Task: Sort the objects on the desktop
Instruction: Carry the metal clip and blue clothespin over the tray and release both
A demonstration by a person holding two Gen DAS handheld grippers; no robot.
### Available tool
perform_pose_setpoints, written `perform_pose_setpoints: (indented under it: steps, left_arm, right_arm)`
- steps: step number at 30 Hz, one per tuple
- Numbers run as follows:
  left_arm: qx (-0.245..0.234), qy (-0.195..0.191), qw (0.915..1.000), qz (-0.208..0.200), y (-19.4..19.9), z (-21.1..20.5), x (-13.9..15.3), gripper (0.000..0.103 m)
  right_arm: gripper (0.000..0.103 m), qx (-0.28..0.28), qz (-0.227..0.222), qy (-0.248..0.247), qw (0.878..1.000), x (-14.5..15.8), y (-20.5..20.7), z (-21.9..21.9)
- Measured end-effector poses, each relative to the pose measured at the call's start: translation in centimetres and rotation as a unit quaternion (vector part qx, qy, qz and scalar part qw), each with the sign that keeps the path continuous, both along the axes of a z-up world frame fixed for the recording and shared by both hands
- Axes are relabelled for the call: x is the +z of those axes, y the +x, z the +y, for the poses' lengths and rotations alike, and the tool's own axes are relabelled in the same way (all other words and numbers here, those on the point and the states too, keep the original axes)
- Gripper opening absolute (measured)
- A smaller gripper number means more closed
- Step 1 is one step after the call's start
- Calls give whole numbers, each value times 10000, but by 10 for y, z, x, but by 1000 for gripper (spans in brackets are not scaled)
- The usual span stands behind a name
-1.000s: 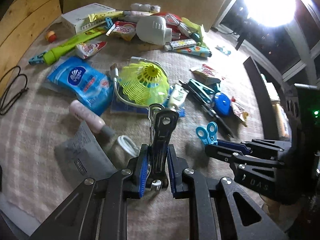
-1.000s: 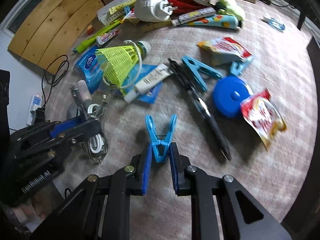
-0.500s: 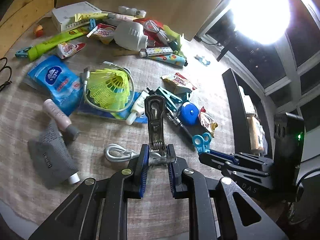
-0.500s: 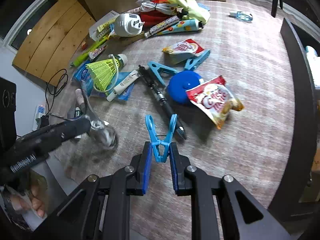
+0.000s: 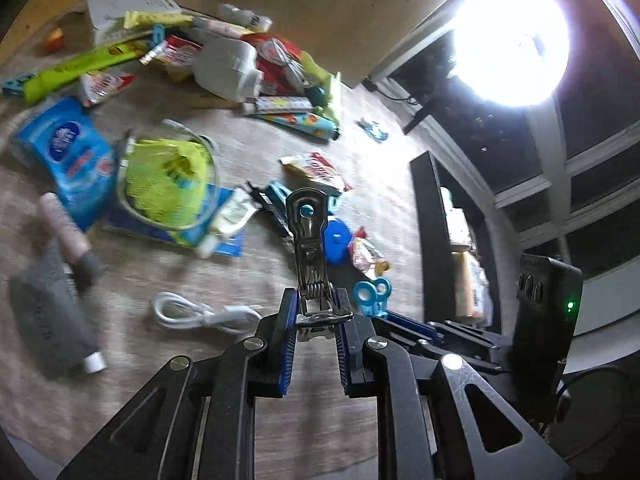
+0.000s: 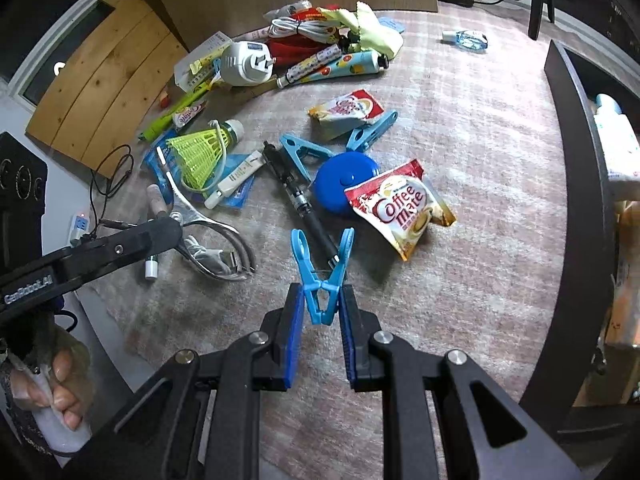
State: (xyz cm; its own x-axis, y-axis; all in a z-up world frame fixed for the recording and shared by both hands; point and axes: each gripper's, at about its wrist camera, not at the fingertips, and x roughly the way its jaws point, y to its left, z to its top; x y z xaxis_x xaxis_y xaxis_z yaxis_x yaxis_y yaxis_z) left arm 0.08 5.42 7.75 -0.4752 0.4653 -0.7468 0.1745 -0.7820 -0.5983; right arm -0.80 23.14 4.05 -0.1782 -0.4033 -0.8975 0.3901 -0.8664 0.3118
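Left gripper clamped on metal clip, sticking out ahead. Right gripper clamped on blue clothespin, prongs forward. Remaining clutter lies on worktop beyond both.

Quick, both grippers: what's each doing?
Left gripper: closed on a silver metal spring clip.
Right gripper: closed on a light blue plastic clothespin.

A silver metal spring clip and a light-blue plastic clothespin are each held clear of the mat, tips pointing forward, above scattered clutter including a yellow shuttlecock and a round blue tape measure.
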Motion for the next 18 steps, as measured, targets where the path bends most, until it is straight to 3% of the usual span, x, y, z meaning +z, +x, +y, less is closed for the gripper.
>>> perform_pose_setpoints:
  steps: [9,18]
  left_arm:
    - [-557,-304,9978,194,-31,47,27,16]
    - [-1507,-719,9844,559,-87,153,61,16]
  right_arm:
    - [18,-341,246,-98,9991,28,-12,35]
    - [18,-1234,749,-36,9895,68,-34,141]
